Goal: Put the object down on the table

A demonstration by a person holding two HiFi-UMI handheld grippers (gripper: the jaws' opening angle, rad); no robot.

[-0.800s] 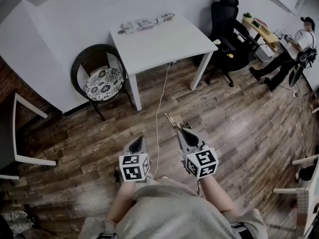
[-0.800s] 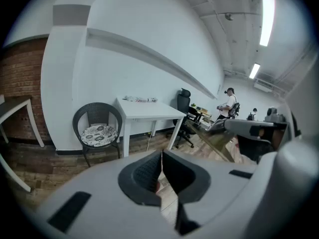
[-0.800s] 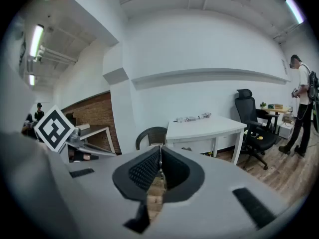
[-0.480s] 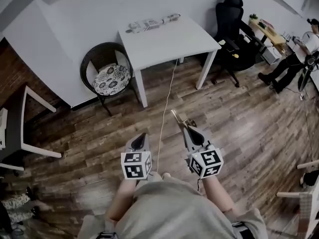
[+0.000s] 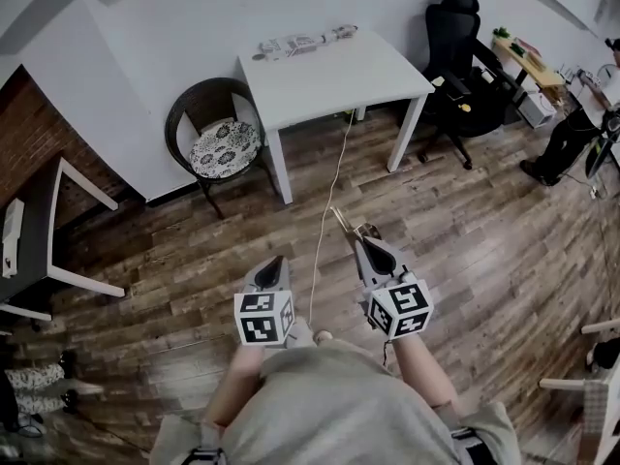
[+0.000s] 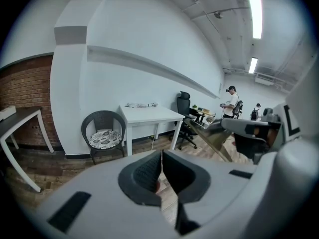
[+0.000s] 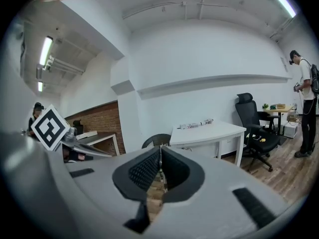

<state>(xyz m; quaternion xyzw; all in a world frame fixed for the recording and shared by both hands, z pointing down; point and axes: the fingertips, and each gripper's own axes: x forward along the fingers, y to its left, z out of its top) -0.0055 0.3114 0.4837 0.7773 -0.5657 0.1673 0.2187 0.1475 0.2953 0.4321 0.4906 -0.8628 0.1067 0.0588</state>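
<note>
Compared with the head view a moment earlier, the white table [image 5: 339,71] sits further right and slightly nearer in the frame, and the wicker chair [image 5: 208,134] beside its left edge has shifted the same way. We take this as the person closing on the table; both grippers keep the same pose in front of the body. The right gripper [image 5: 360,243] is clenched on the thin tan object [image 5: 341,221]. The object is a flat, wooden-looking strip that projects forward from the pads, and its exact kind cannot be made out. The left gripper [image 5: 274,260] has its pads pressed together with nothing between them. The object is therefore carried in the air above the wooden floor [image 5: 465,231], well apart from the table's near edge. We judge the task to be in its approach stage, with the set-down not yet begun. A white cable [image 5: 329,211] runs across the floor from under the table toward the person and could snag a foot. We see no container in use. The table top is bare except for a row of small items [image 5: 300,41] along its far edge, too small to identify, which leaves the near edge and right corner free for placement.
</note>
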